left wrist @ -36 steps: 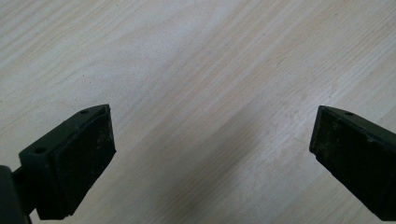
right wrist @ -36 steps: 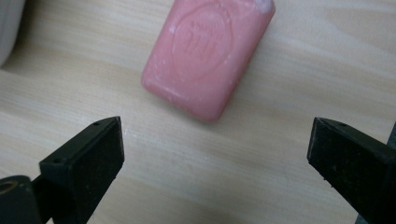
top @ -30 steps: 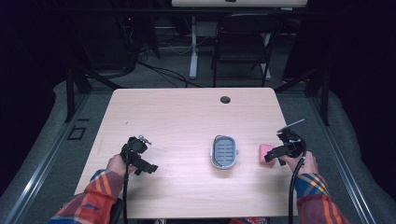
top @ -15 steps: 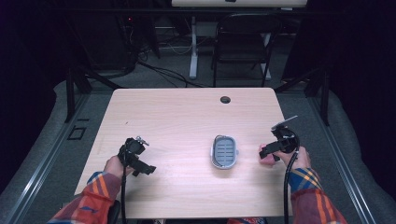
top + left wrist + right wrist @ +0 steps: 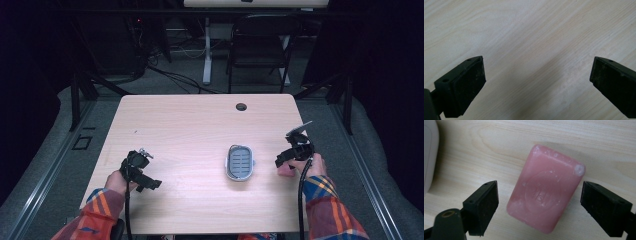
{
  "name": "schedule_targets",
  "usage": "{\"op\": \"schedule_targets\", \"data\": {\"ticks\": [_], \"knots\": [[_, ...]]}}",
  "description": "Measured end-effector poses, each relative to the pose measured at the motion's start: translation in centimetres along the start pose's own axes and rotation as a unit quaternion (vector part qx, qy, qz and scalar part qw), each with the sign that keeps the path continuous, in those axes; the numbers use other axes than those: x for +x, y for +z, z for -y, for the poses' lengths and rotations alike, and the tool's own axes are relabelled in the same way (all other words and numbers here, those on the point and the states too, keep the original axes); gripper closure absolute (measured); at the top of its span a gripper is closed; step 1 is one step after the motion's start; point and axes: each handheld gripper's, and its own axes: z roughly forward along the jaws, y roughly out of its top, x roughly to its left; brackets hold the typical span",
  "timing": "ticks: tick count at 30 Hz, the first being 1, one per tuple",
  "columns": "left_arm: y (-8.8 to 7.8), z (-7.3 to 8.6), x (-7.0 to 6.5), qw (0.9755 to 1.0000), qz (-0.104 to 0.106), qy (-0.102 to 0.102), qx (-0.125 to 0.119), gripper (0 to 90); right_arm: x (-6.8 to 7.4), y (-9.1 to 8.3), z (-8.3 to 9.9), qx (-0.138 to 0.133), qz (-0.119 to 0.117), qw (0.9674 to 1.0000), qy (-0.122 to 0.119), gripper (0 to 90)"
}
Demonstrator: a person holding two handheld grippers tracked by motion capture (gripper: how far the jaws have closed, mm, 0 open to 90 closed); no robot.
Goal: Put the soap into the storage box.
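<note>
Over the pink soap bar (image 5: 545,199), right gripper (image 5: 539,207) jaws have just been closing, straddling it untouched; grasp imminent.

The black two-jaw left gripper (image 5: 150,184) points toward four o'clock, jaws spread wide. The black two-jaw right gripper (image 5: 278,162) points toward eight o'clock; its jaws have just been closing, pads apart.

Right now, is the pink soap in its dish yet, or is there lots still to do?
Not yet. The pink soap lies flat on the table, beside the empty soap dish. The right gripper is around the soap and its jaws have just been closing, though the pads do not press it yet. Gripping, lifting and setting it in the dish are probably left. The left gripper waits open.
</note>
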Motion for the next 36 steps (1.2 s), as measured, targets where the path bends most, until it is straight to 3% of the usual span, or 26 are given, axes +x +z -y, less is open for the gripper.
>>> {"op": "schedule_targets", "data": {"ticks": [3,4,8,11,18,19,21,24,26,27,36], "knots": [[-0.1,0.1,0.0,1.0,-0.002,0.0,0.001,0.1,0.0,0.4,-0.2,0.005,0.015,0.9999,0.004,21.7],[-0.1,0.1,0.1,1.0,0.0,-0.001,0.001,0.1,0.2,0.6,-0.2,-0.006,0.018,0.9997,0.012,22.6],[-0.1,0.1,0.0,1.0,-0.001,-0.001,-0.001,0.1,-0.2,0.5,-0.3,0.019,0.023,0.9995,-0.005,27.3],[-0.1,0.1,0.0,1.0,-0.001,-0.001,-0.001,0.1,-0.2,0.6,-0.2,0.003,0.018,0.9998,0.008,30.2],[-0.1,0.1,0.0,1.0,-0.001,0.0,0.001,0.1,-0.3,0.6,-0.2,0.016,0.028,0.9995,-0.003,35.1],[-0.1,0.1,0.0,1.0,-0.001,0.0,0.002,0.1,-0.2,0.8,-0.1,0.002,0.027,0.9996,0.011,35.3],[-0.1,0.1,0.0,1.0,-0.002,0.001,0.002,0.1,-0.3,0.7,-0.2,0.017,0.027,0.9995,0.0,35.4],[0.0,0.1,0.0,1.0,-0.001,0.002,0.002,0.1,-0.1,1.1,-0.2,0.006,0.03,0.9995,0.01,35.2],[0.0,0.1,0.0,1.0,-0.001,0.002,0.002,0.1,-0.2,1.1,-0.3,0.025,0.035,0.9991,-0.005,35.2],[0.0,0.1,0.0,1.0,-0.001,0.002,0.002,0.1,0.0,1.3,-0.2,0.014,0.037,0.9992,0.003,35.4],[0.0,0.0,0.0,1.0,0.0,0.002,0.003,0.1,0.0,1.3,-0.3,0.016,0.035,0.9992,-0.01,36.2]]}}
